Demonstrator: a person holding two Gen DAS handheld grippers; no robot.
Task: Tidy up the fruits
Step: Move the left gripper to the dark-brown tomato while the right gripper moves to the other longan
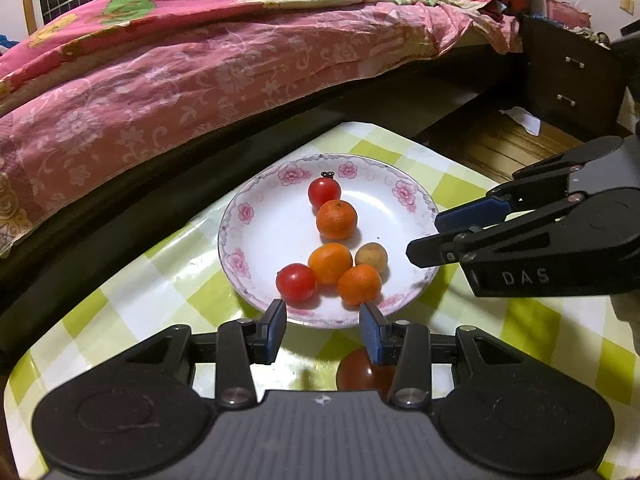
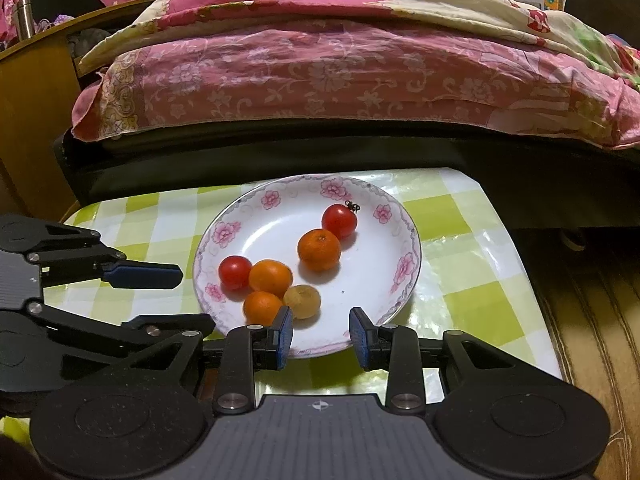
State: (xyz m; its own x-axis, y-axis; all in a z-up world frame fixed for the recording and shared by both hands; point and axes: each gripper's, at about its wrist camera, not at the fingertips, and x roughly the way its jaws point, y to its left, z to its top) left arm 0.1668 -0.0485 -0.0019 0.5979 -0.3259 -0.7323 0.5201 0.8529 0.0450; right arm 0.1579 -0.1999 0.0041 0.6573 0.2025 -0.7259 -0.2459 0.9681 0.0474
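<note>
A white flowered plate (image 1: 230,240) (image 2: 404,272) sits on the green-checked table and holds two red tomatoes (image 1: 324,193) (image 1: 296,282), three oranges (image 1: 336,219) (image 1: 330,263) (image 1: 359,284) and a brownish round fruit (image 1: 371,257). The brownish fruit (image 2: 303,301) lies just beyond my right gripper's left pad. My left gripper (image 1: 324,320) is open at the plate's near rim, holding nothing. A dark red tomato (image 1: 358,372) lies on the cloth under it, partly hidden by its right finger. My right gripper (image 2: 320,330) (image 1: 426,236) is open and empty at the plate's edge. The left gripper (image 2: 196,298) reaches in from the left.
A bed with a pink floral quilt (image 1: 200,72) (image 2: 340,72) and dark frame stands close behind the table. A dark drawer unit (image 1: 568,80) and wooden floor (image 1: 492,148) lie to the right. A wooden cabinet (image 2: 32,120) is at the left. The table edge (image 2: 520,264) drops off beside the plate.
</note>
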